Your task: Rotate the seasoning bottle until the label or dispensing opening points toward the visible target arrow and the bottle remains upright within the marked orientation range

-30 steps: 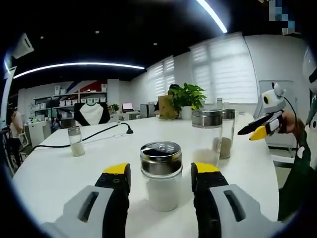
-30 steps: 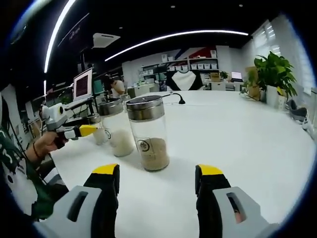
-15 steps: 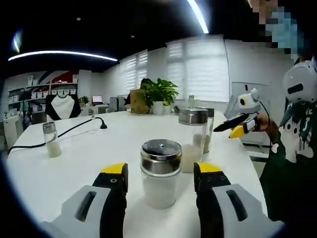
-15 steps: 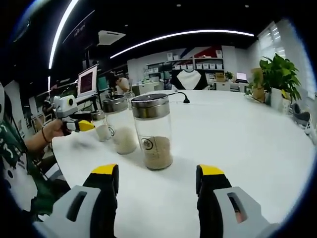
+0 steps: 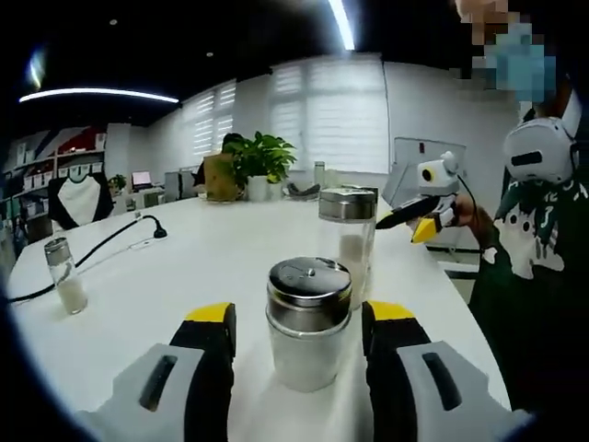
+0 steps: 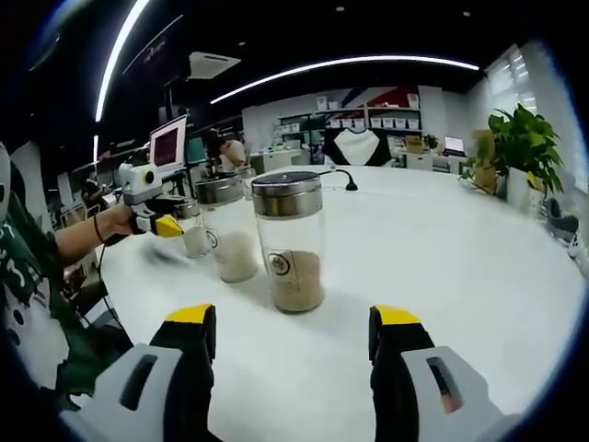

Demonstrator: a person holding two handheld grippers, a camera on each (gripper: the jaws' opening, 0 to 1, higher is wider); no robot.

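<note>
A short seasoning jar (image 5: 308,324) with a steel lid and white contents stands upright on the white table (image 5: 184,262). My left gripper (image 5: 299,315) is open, one yellow-tipped jaw on each side of the jar with small gaps. Behind it stands a taller jar (image 5: 347,241). In the right gripper view a tall glass jar (image 6: 293,244) of brown seasoning, with a round label facing left-front, stands ahead of my open right gripper (image 6: 290,318). A white-filled jar (image 6: 230,241) and the short jar (image 6: 194,239) stand beyond it, with the left gripper (image 6: 156,221) at the short jar.
A small shaker (image 5: 63,276) and a black cable (image 5: 106,244) lie at the table's left. A potted plant (image 5: 259,161) stands at the far end. The right gripper (image 5: 416,214) hovers right of the tall jars. The person (image 5: 538,249) stands by the table edge.
The left gripper has come closer around the short jar and its view has swung, so the tall jars now line up behind it. The right gripper has barely moved.
</note>
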